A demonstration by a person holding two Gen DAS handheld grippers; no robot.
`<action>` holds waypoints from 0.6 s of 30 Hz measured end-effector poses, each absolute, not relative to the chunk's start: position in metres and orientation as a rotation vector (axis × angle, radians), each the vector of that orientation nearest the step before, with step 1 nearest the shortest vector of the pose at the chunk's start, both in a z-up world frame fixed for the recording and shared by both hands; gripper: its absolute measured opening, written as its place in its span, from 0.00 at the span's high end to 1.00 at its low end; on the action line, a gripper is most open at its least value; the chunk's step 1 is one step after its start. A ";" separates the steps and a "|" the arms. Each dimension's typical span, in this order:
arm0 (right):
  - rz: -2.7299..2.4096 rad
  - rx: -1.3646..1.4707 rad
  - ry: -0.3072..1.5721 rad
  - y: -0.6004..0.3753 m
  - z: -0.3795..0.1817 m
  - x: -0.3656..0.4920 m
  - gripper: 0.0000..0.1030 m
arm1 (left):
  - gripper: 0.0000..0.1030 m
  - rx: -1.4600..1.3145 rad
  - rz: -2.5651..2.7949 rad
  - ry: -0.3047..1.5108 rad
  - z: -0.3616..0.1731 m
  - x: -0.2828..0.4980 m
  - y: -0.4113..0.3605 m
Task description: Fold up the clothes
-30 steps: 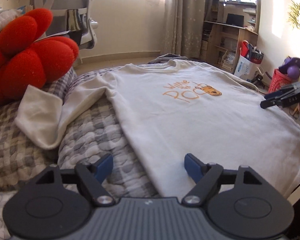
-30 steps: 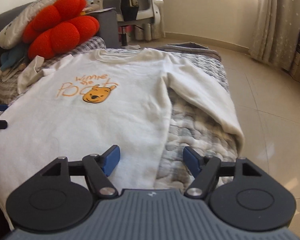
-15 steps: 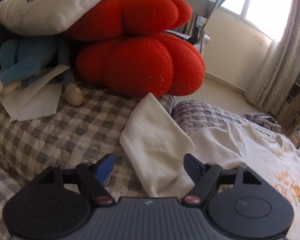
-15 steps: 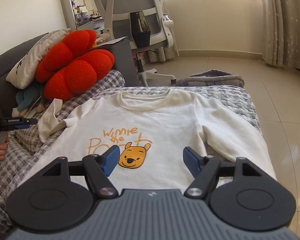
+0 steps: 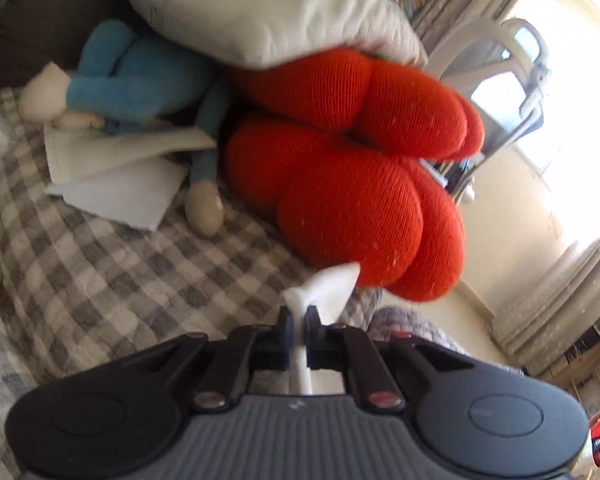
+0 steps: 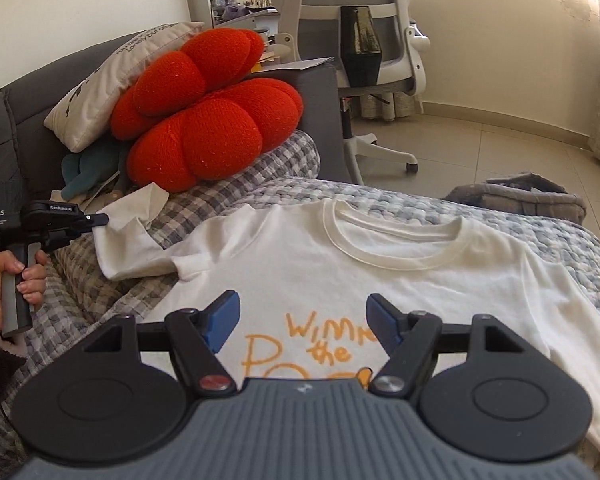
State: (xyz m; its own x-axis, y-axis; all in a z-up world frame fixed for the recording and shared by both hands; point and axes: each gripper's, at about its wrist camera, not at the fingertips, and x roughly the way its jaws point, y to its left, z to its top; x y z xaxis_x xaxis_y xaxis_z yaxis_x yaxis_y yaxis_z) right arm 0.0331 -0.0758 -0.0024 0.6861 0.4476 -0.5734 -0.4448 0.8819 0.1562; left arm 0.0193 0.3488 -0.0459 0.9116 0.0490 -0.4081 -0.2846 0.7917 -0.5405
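A white long-sleeved shirt (image 6: 400,276) with orange "Winnie the Pooh" print lies face up on the checked quilt. Its left sleeve (image 6: 124,228) stretches toward the red cushion. My left gripper (image 5: 299,318) is shut on the sleeve cuff (image 5: 328,286), which sticks out between the fingers; the same gripper shows at the left of the right wrist view (image 6: 96,220), held by a hand. My right gripper (image 6: 302,316) is open and empty, hovering over the shirt's chest above the print.
A red knitted cushion (image 6: 204,120) and a white pillow (image 6: 112,76) lean on the grey sofa back. A blue plush doll (image 5: 124,84) and papers (image 5: 116,184) lie beside them. An office chair (image 6: 356,36) stands behind; folded grey cloth (image 6: 524,196) lies far right.
My left gripper moved up to the sleeve cuff and shut on it. My right gripper moved forward over the shirt's chest and stayed open.
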 end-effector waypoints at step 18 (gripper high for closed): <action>0.609 -0.072 0.664 0.012 -0.023 0.076 0.29 | 0.78 -1.052 0.475 0.301 -0.104 -0.047 0.398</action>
